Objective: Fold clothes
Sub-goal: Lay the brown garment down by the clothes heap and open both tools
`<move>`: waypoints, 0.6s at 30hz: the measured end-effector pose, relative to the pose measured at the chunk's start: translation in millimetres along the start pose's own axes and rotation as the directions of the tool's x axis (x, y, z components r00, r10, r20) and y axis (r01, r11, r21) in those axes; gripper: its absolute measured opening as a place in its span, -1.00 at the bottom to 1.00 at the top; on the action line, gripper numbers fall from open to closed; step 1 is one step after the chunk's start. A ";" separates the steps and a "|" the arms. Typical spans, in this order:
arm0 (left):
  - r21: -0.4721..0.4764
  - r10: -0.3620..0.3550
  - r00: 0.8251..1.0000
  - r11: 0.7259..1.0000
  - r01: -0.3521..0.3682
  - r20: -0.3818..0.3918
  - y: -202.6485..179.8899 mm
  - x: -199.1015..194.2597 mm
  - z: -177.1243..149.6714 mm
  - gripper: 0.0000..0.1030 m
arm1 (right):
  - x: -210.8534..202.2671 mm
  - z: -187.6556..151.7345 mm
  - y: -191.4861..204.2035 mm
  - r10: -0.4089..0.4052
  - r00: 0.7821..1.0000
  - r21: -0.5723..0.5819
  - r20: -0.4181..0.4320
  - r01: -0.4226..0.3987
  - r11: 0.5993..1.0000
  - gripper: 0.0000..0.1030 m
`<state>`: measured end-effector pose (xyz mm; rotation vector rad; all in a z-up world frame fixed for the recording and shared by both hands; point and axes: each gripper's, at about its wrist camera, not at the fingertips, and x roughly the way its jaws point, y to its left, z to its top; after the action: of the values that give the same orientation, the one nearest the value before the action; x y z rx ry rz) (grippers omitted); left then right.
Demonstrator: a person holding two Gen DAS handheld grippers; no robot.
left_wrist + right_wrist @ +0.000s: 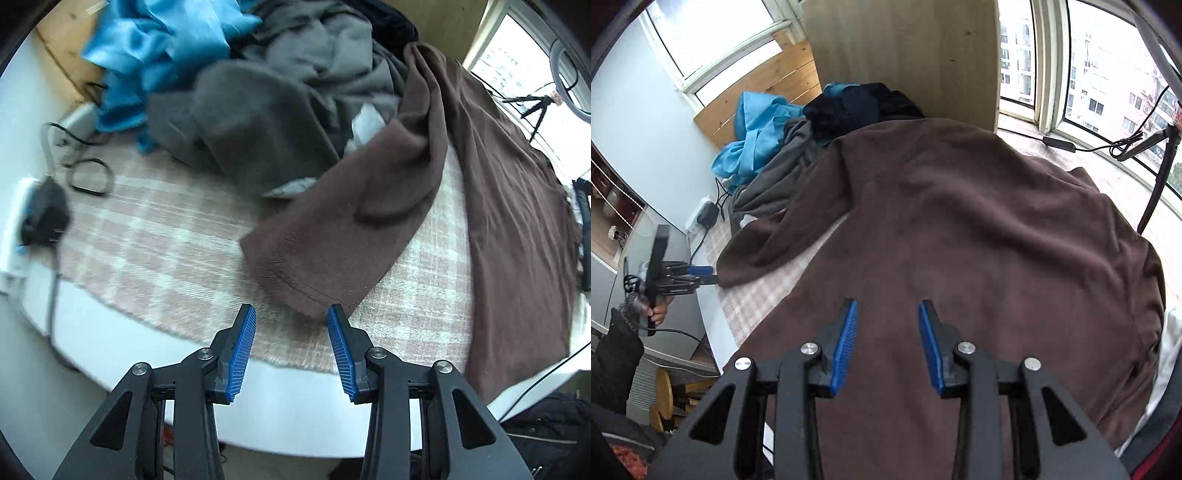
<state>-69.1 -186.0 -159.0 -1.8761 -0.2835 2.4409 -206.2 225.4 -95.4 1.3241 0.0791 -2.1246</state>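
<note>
A brown fleece garment (979, 229) lies spread over the table. Its sleeve (332, 229) reaches across the pink checked cloth (155, 236) toward me. My left gripper (291, 314) is open and empty, its jaws just in front of the sleeve cuff (291, 295). It also shows at the left of the right wrist view (709, 275), level with the cuff. My right gripper (886, 308) is open and empty, hovering over the garment's body near its lower hem.
A pile of grey (266, 107), blue (155, 48) and dark (857, 107) clothes lies at the far end. A black charger and cables (48, 218) sit by the table's left edge. A wooden board (901, 55) and windows stand behind. A tripod (1156, 177) stands at right.
</note>
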 end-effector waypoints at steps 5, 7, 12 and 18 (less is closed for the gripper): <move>0.020 -0.133 0.991 0.991 0.132 0.022 0.3 9.6 5.0 -0.66 | 25.3 5.8 24.4 0.035 0.999 0.120 -0.001 -0.035 0.992 -0.28; 0.059 -0.153 0.988 0.987 0.151 0.036 -3.9 1.7 8.1 -0.96 | 43.8 16.6 35.6 0.057 0.998 0.158 0.004 -0.057 0.986 -0.28; 0.164 -0.174 0.974 0.975 0.150 0.145 3.4 -69.1 28.1 -0.97 | 111.3 57.3 50.9 0.035 0.999 0.280 0.040 -0.045 0.959 -0.28; 0.250 -0.128 0.948 0.967 0.054 0.291 40.2 -155.5 86.6 -0.97 | 188.5 95.1 71.1 -0.141 0.987 0.190 -0.075 0.153 0.970 -0.28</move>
<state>-108.7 -258.9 3.6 -1.3596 -0.0788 2.5614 -299.8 44.4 -185.5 1.5390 -0.0069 -2.2630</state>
